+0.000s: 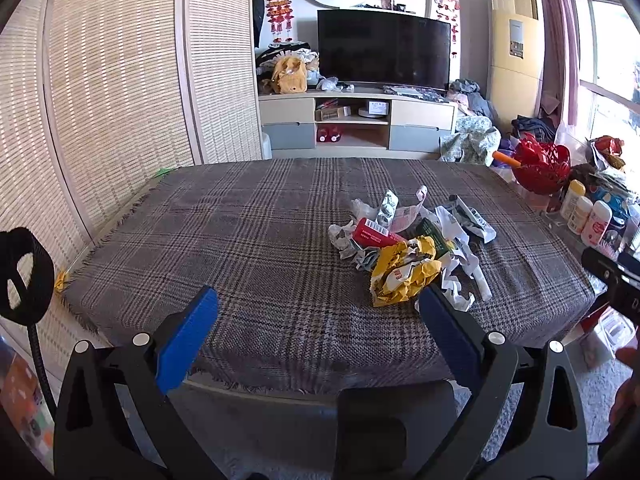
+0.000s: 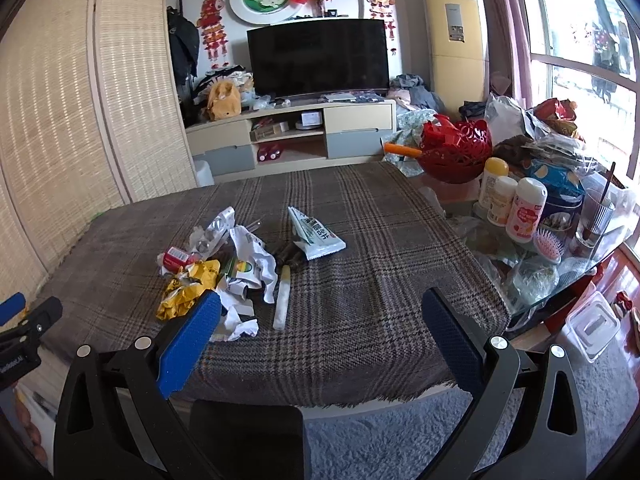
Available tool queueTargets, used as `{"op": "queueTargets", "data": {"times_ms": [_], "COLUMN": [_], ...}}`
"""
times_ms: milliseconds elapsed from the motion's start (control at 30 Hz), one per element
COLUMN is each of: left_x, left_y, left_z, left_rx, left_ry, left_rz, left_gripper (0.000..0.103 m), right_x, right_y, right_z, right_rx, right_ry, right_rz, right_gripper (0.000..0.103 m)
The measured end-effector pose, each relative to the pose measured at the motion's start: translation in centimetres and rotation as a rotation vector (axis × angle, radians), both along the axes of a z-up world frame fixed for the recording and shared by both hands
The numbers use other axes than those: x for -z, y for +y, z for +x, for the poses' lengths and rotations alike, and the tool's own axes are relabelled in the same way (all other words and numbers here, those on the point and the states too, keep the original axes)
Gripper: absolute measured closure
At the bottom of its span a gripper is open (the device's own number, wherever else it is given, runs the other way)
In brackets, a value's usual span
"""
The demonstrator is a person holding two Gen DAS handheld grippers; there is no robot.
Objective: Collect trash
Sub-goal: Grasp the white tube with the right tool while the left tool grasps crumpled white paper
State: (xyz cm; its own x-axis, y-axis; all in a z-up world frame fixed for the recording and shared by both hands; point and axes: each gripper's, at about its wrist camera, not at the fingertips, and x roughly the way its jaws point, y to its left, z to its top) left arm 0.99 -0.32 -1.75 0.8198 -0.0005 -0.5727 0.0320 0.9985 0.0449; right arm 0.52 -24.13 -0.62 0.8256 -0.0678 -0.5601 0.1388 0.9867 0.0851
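Trash pile [image 1: 408, 248], white tube [image 2: 282, 300] right-view only

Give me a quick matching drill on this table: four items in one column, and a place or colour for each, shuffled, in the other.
Items:
1. crumpled yellow wrapper
2. green-and-white sachet
3. red basket
4. pink hairbrush

Descriptions:
A. lies flat on the plaid cloth, apart from the pile, on its right
B. on the glass side table, beside the drinking glass
C. nearest edge of the trash pile, closest to the left gripper
D. openwork, past the cloth's far right corner

Pairs: 1-C, 2-A, 3-D, 4-B
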Motion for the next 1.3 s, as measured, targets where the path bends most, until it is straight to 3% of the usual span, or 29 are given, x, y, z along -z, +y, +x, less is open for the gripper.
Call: {"op": "queueTargets", "data": {"times_ms": [133,233,400,500,700,867,933,1100,1200,1300], "left_x": [0.5,0.7,0.9,1.5,3.1,5.3,5.9,6.9,7.1,7.4], "left_y": [-0.8,-1.2,-2.1,-2.5,-3.5,-4.3,-4.8,-6.1,-6.5,-7.1], "left_z": [1.0,1.7,2.8,3.8,6.5,7.5,7.6,7.2,7.3,7.2], "left_rx": [0.037,0.051,0.082,0.123,0.173,0.210,0.226,0.277,0.295,0.309], "left_ry": [0.033,0.042,0.045,0.085,0.135,0.192,0.214,0.256,0.267,0.283], "left_rz": [0.024,0.046,0.079,0.061,0.082,0.070,0.068,0.044,0.022,0.006], "left_gripper": [0.008,0.008,0.009,0.009,0.009,0.016,0.020,0.036,0.042,0.045], "right_x": [0.5,1.1,1.4,1.7,4.1,6.4,7.1,8.2,9.0,9.5], "right_y": [0.6,0.6,0.1,-0.3,-0.7,-0.2,-0.1,-0.2,0.0,1.1], "right_z": [1.8,3.3,5.3,6.7,9.7,11.4,11.8,12.5,12.9,13.2], "right_rx": [-0.038,-0.061,0.011,0.046,-0.001,-0.026,-0.059,-0.104,-0.129,-0.154], "right_ry": [0.041,0.093,0.128,0.152,0.249,0.328,0.345,0.404,0.425,0.440], "right_rz": [0.004,0.062,0.052,0.044,0.181,0.136,0.143,0.162,0.191,0.160], "right_gripper": [0.003,0.003,0.003,0.003,0.003,0.003,0.012,0.052,0.063,0.065]}}
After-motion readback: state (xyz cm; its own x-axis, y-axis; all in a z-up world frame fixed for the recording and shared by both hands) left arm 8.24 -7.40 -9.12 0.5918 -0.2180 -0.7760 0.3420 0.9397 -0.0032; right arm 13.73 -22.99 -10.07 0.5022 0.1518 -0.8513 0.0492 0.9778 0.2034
